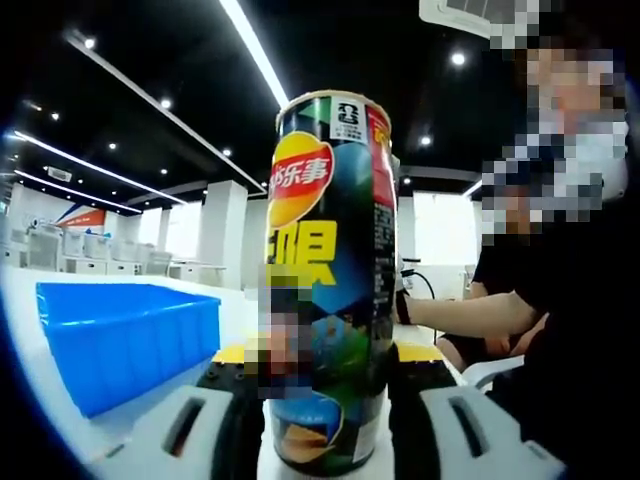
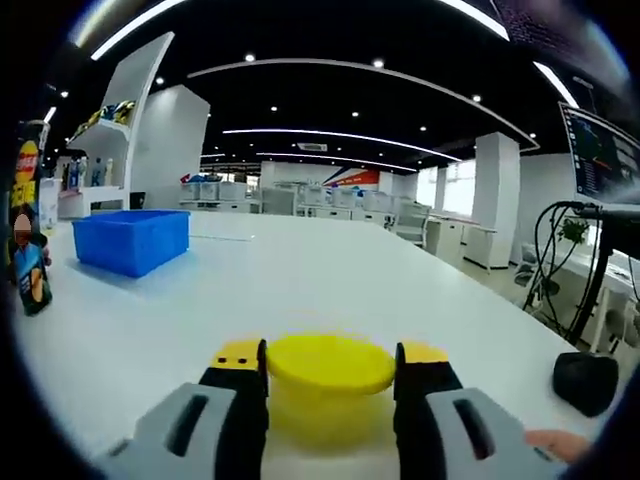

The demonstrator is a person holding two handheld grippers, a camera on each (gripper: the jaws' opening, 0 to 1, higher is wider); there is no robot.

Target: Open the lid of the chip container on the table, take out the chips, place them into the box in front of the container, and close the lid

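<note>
The left gripper (image 1: 325,400) clamped the upright chip container (image 1: 330,280) beside the blue box (image 1: 120,335). The right gripper (image 2: 330,385) gripped the yellow lid (image 2: 330,365) above the table (image 2: 300,280).

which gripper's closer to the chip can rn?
Left. The left gripper has its fingers on either side of the chip can. The right gripper holds the yellow lid, the can far off at that view's edge.

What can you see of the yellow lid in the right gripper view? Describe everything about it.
The yellow lid looks like smooth, slightly translucent plastic: a round, flat-topped disc with a shallow skirt below. It sits level between the right tool's yellow-tipped black jaws, which press its sides, low above the white table. It is off the chip container.
</note>
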